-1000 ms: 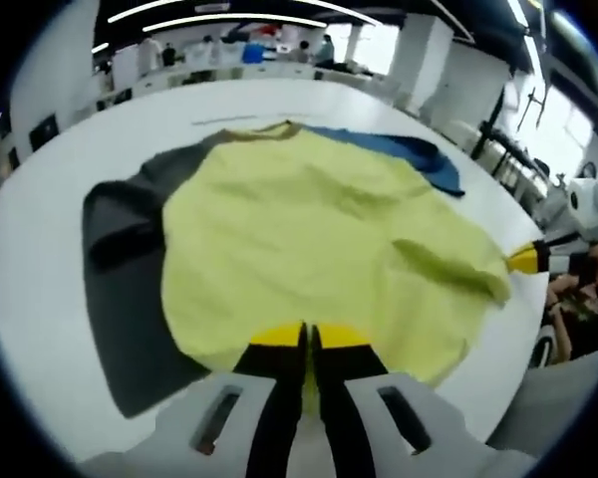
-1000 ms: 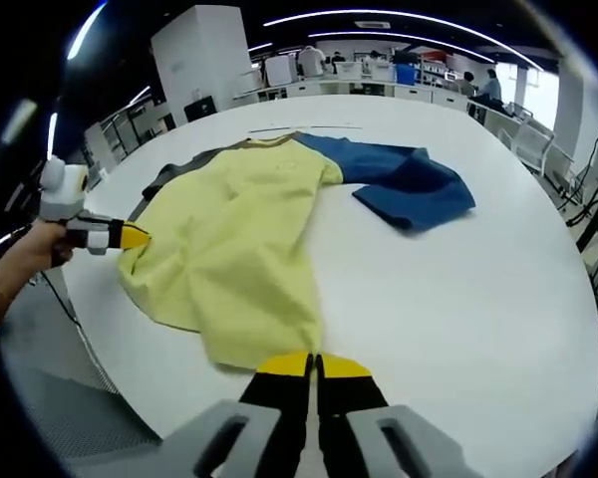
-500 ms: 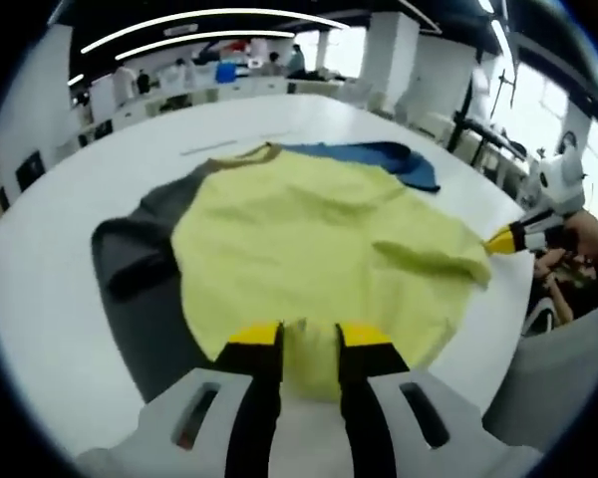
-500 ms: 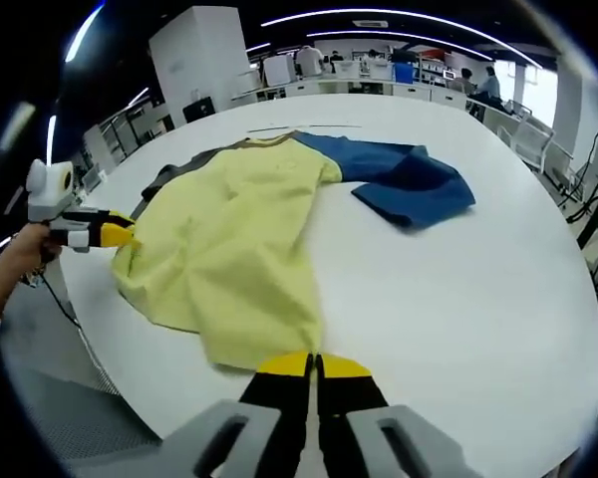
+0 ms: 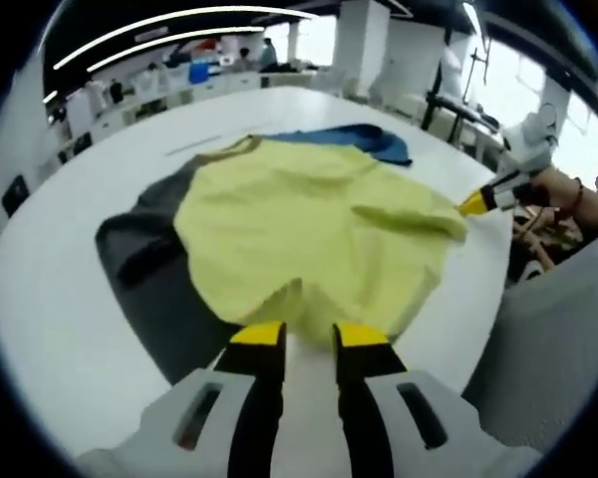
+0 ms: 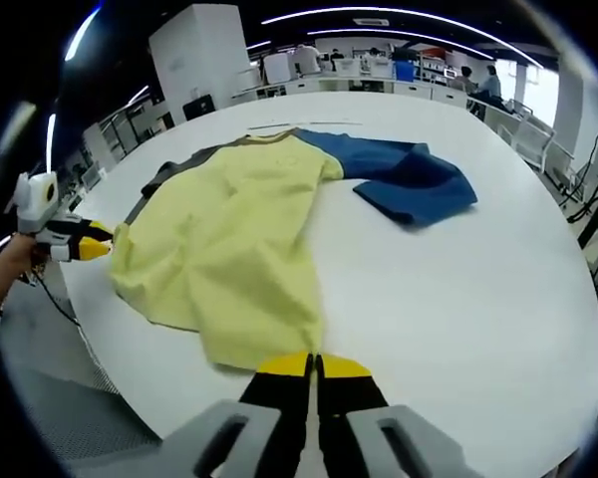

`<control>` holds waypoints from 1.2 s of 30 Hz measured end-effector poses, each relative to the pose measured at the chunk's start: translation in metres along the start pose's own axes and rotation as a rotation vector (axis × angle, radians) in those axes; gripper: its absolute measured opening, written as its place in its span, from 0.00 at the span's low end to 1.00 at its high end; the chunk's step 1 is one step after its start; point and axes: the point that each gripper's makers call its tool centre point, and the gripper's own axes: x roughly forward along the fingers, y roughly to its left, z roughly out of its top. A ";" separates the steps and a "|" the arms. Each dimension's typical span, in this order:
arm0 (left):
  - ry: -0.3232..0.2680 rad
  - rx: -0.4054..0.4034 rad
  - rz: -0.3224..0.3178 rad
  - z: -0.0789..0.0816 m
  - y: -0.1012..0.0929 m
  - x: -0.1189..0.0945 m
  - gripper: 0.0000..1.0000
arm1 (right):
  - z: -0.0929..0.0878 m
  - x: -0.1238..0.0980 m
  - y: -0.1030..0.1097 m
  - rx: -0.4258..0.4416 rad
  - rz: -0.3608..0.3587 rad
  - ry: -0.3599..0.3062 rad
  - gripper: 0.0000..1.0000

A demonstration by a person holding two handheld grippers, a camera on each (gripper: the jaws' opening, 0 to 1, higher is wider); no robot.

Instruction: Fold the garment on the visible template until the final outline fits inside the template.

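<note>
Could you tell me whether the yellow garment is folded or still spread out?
Mostly spread: the yellow garment lies open across the table, rumpled, without a neat fold.

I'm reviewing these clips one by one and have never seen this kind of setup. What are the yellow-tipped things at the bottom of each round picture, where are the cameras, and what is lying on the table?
No robot here: a person holds one pair of hand-held tongs in each hand, and a fisheye camera rides on each, looking forward along its jaws.

In the left gripper view, the left tongs rise from the bottom with their jaws apart, holding nothing, just short of the near edge of the yellow garment. The tongs coming in from the right, held by a hand, are the right tongs.

In the right gripper view, the right tongs have their jaws pressed together at the garment's edge; whether cloth is pinched between them cannot be told.

On the white table the yellow garment lies spread over a dark grey sheet, with a blue garment beside it.
</note>
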 end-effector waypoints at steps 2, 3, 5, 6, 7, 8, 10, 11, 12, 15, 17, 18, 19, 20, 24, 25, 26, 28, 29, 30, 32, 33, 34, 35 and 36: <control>-0.006 0.016 -0.003 0.000 0.003 0.002 0.15 | 0.000 0.000 0.000 0.000 0.000 0.001 0.00; -0.016 0.032 -0.018 0.002 0.002 0.004 0.15 | 0.000 0.000 0.000 0.000 -0.001 0.001 0.00; -0.018 0.041 -0.035 0.003 0.002 0.007 0.14 | 0.000 0.000 0.000 0.000 -0.002 0.002 0.00; -0.015 0.048 -0.040 0.003 0.001 0.009 0.13 | 0.000 0.000 0.000 0.001 -0.002 0.002 0.00; -0.011 0.054 -0.044 0.003 0.000 0.011 0.12 | 0.000 0.000 0.000 0.001 -0.002 0.003 0.00; -0.008 0.059 -0.047 0.003 -0.001 0.013 0.11 | 0.000 0.000 0.000 0.001 -0.003 0.003 0.00; -0.003 0.064 -0.049 0.001 0.000 0.017 0.10 | 0.000 0.000 0.000 0.001 -0.003 0.005 0.00; -0.002 0.063 -0.054 0.001 0.000 0.019 0.10 | 0.000 0.000 0.000 0.002 -0.004 0.005 0.00; 0.000 0.064 -0.056 0.001 -0.001 0.020 0.09 | 0.000 0.000 0.000 0.002 -0.004 0.004 0.00; 0.000 0.073 -0.063 0.000 -0.002 0.025 0.08 | -0.001 0.000 -0.001 0.004 -0.005 0.003 0.00; 0.019 0.073 -0.062 -0.004 -0.002 0.028 0.07 | -0.001 0.001 -0.001 0.004 -0.006 0.002 0.00; 0.025 0.076 -0.056 -0.006 -0.002 0.029 0.07 | -0.001 0.001 -0.001 0.003 -0.005 0.002 0.00; 0.027 0.078 -0.055 -0.006 -0.001 0.029 0.06 | -0.001 0.001 -0.001 0.003 -0.004 0.002 0.00; 0.030 0.078 -0.050 -0.007 -0.001 0.029 0.05 | -0.001 0.001 -0.001 0.002 -0.003 0.001 0.00; 0.030 0.048 -0.042 -0.007 -0.002 0.025 0.01 | -0.001 0.000 0.000 -0.002 -0.001 -0.002 0.00; 0.038 0.034 -0.037 -0.008 -0.002 0.023 0.01 | -0.001 0.000 0.000 -0.002 0.000 -0.002 0.00; 0.044 0.020 -0.033 -0.010 -0.001 0.021 0.01 | -0.001 -0.001 0.000 -0.004 0.000 -0.003 0.00; 0.055 -0.016 -0.018 -0.014 0.000 0.015 0.01 | 0.000 -0.002 0.001 -0.010 0.003 -0.006 0.00; 0.063 -0.041 -0.003 -0.016 0.001 0.011 0.00 | -0.001 -0.002 0.001 -0.011 0.004 -0.006 0.00; 0.063 -0.051 0.001 -0.018 0.001 0.008 0.00 | -0.001 -0.003 0.001 -0.012 0.006 -0.006 0.00; 0.062 -0.086 0.011 -0.021 0.000 0.002 0.00 | -0.001 -0.004 0.001 -0.013 0.007 -0.007 0.00; 0.061 -0.099 0.013 -0.022 -0.001 -0.001 0.00 | -0.001 -0.004 0.001 -0.013 0.008 -0.008 0.00; 0.060 -0.113 0.014 -0.024 -0.001 -0.003 0.00 | -0.001 -0.005 0.001 -0.013 0.010 -0.008 0.00; 0.059 -0.128 0.016 -0.025 -0.002 -0.006 0.00 | -0.001 -0.006 0.002 -0.012 0.013 -0.009 0.00; 0.057 -0.145 0.021 -0.026 -0.003 -0.010 0.00 | -0.001 -0.008 0.002 -0.010 0.018 -0.011 0.00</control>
